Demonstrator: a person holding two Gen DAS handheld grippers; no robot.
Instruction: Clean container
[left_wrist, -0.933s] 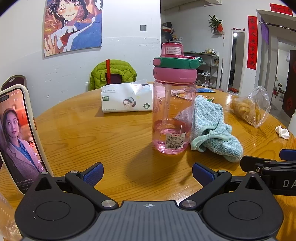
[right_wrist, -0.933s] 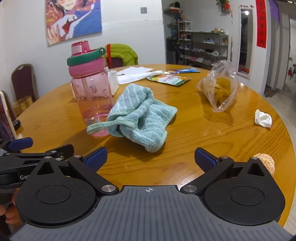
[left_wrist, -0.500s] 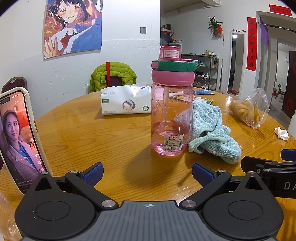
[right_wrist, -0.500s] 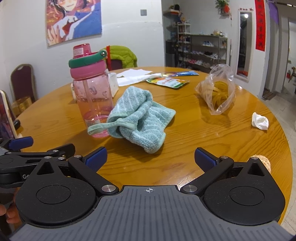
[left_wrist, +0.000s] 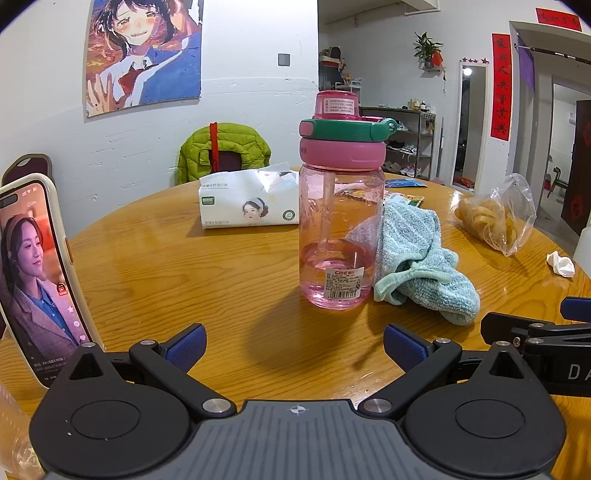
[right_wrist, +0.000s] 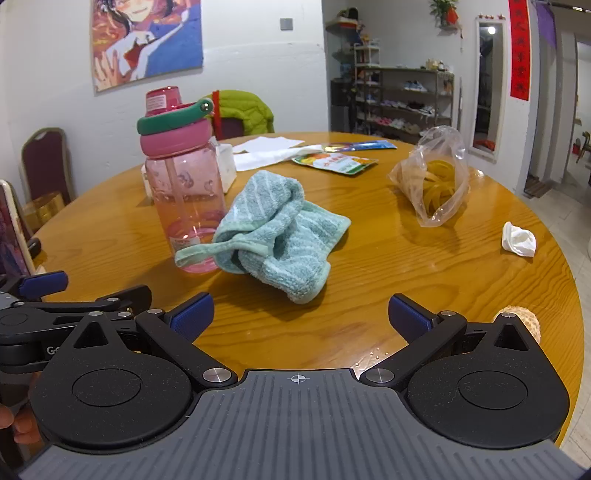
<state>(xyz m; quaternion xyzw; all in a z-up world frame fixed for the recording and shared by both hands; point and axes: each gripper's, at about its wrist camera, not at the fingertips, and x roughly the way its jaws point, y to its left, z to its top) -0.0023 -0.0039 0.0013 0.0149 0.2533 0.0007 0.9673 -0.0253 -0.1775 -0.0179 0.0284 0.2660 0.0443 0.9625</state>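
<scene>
While both jaws gape wide and empty, the left hand-held gripper (left_wrist: 291, 341) faces the pink bottle (left_wrist: 340, 221), upright on the surface (left_wrist: 184, 266). Shallow liquid sits inside, a straw reaching down. Right hand-held gripper (right_wrist: 301, 314) faces the teal towel (right_wrist: 273, 236) touching the bottle.

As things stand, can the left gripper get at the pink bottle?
Probably yes. The left gripper is open and faces the pink bottle squarely, with only bare table between them. The teal towel lies against the bottle's right side, off the approach line.
</scene>
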